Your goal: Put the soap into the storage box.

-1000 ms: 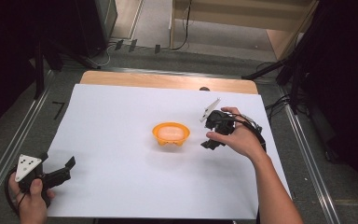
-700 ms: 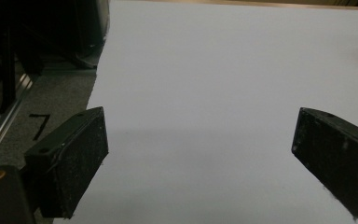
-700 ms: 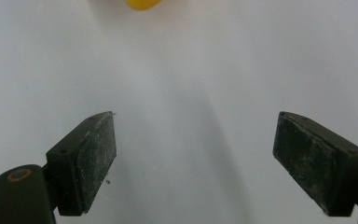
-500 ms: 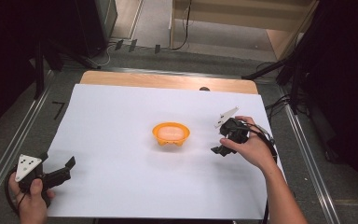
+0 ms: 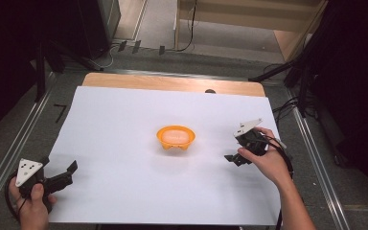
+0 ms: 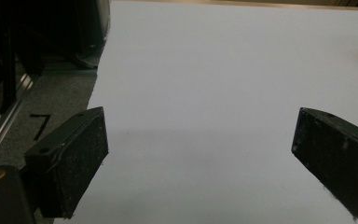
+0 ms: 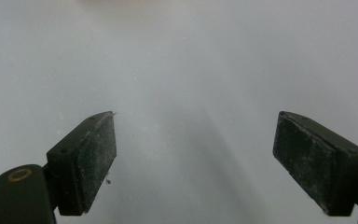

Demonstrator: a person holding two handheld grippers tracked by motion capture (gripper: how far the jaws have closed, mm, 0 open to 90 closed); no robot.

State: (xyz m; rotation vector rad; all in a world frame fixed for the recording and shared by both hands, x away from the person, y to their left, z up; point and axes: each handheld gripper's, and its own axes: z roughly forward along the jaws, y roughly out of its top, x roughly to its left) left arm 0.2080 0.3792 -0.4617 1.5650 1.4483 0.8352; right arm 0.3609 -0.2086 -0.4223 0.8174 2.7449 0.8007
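An orange bowl [image 5: 175,138] with something pale inside stands near the middle of the white sheet [image 5: 124,120]. My right gripper [image 5: 234,148] hovers low over the sheet to the bowl's right, a hand's width away, jaws wide apart and empty. In the right gripper view the open gripper [image 7: 196,140] faces bare white sheet. My left gripper [image 5: 67,174] rests at the sheet's front left corner, open and holding nothing. In the left gripper view its gripper [image 6: 200,140] looks across plain white sheet toward the far wooden edge.
The sheet covers a wooden table [image 5: 172,84] whose far strip is bare. Metal rails [image 5: 9,158] run along both sides. Dark stands and cables [image 5: 287,103] sit on the floor beyond and to the right.
My right gripper has drawn back from beside the bowl, moving right and nearer the front edge. The left gripper has stayed put.
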